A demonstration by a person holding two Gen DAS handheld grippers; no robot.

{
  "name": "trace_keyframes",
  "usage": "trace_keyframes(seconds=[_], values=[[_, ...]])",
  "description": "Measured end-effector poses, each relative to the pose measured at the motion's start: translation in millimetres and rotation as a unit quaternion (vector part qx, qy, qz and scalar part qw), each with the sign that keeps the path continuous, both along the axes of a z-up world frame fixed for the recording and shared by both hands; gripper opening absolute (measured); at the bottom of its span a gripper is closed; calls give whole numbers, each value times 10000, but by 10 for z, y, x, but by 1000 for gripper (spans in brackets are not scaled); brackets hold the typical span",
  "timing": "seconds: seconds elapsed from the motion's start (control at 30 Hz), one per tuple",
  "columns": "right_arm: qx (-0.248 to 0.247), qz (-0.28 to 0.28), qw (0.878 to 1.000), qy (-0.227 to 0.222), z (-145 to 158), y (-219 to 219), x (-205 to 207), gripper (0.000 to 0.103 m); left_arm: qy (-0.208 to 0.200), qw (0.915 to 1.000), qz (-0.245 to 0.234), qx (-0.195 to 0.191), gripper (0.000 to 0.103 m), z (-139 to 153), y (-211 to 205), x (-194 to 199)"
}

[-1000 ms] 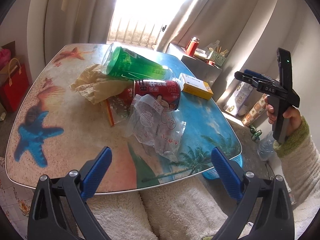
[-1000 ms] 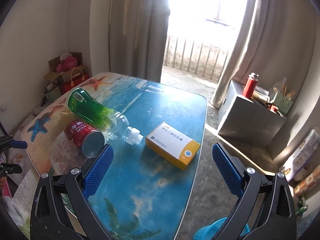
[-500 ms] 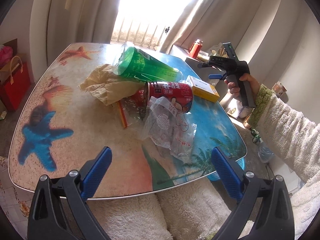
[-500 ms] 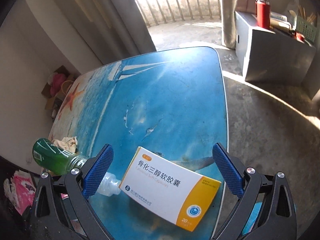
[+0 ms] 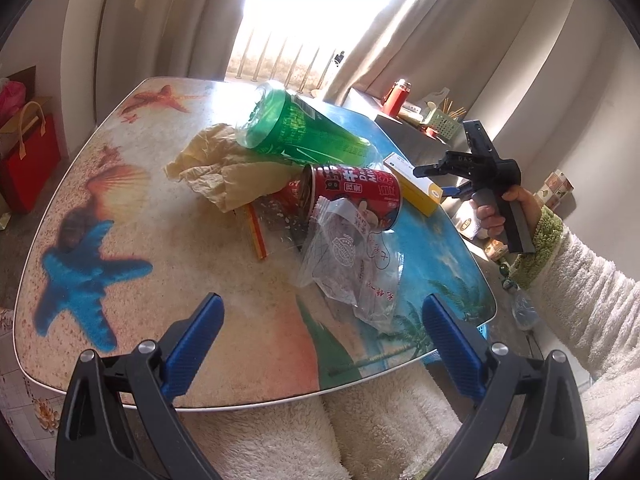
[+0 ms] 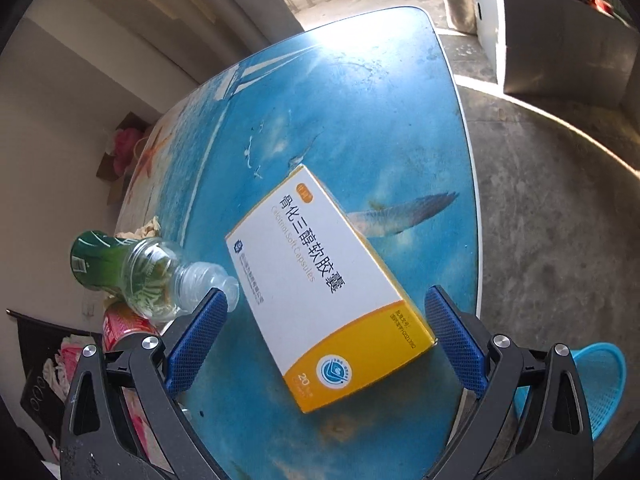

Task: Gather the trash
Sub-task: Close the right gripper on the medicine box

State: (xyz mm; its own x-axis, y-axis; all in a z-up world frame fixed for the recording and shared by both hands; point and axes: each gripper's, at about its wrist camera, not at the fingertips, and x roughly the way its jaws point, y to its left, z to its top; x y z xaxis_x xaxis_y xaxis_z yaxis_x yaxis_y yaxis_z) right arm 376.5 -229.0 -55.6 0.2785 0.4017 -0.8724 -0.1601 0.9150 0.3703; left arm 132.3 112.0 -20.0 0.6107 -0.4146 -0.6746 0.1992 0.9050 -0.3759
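A white and yellow medicine box (image 6: 324, 280) lies on the beach-print table (image 6: 360, 112). My right gripper (image 6: 326, 332) is open, its blue pads either side of the box's near end, just above it; it also shows in the left wrist view (image 5: 460, 178) over the box (image 5: 416, 190). A green plastic bottle (image 5: 304, 136), a red can (image 5: 352, 196), a crumpled paper (image 5: 224, 172) and clear plastic bags (image 5: 352, 264) lie in a pile mid-table. My left gripper (image 5: 322, 338) is open and empty above the table's near edge.
A blue mesh basket (image 6: 600, 384) stands on the floor right of the table. A grey cabinet (image 6: 560, 40) with a red flask (image 5: 398, 96) stands beyond it. A red bag (image 5: 28, 160) sits on the floor at left.
My right gripper has moved down and closer over the medicine box, which now fills the space between its pads. The left gripper has barely moved.
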Motion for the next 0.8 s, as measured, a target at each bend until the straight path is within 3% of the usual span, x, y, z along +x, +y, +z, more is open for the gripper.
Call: trace_keyframes(seconds=[0.2,0.43,0.5,0.63,0.8], values=[[-929,451,9939,-393,42,296,-5,95,-31,10000,-39,56,97,17,-39,-4],[-1953,765,9763,-527,-130,631,173,95,-164,9998,88,83,97,70,49,-90],[-2046,784,9740,-582,-149,667,188,95,-157,9997,130,100,97,77,75,-102],[-2010,740,9751,-578,-136,619,152,79,-231,9995,197,58,97,97,117,-130],[-2021,602,9760,-549,-101,510,50,72,-392,9985,389,37,97,134,155,-139]])
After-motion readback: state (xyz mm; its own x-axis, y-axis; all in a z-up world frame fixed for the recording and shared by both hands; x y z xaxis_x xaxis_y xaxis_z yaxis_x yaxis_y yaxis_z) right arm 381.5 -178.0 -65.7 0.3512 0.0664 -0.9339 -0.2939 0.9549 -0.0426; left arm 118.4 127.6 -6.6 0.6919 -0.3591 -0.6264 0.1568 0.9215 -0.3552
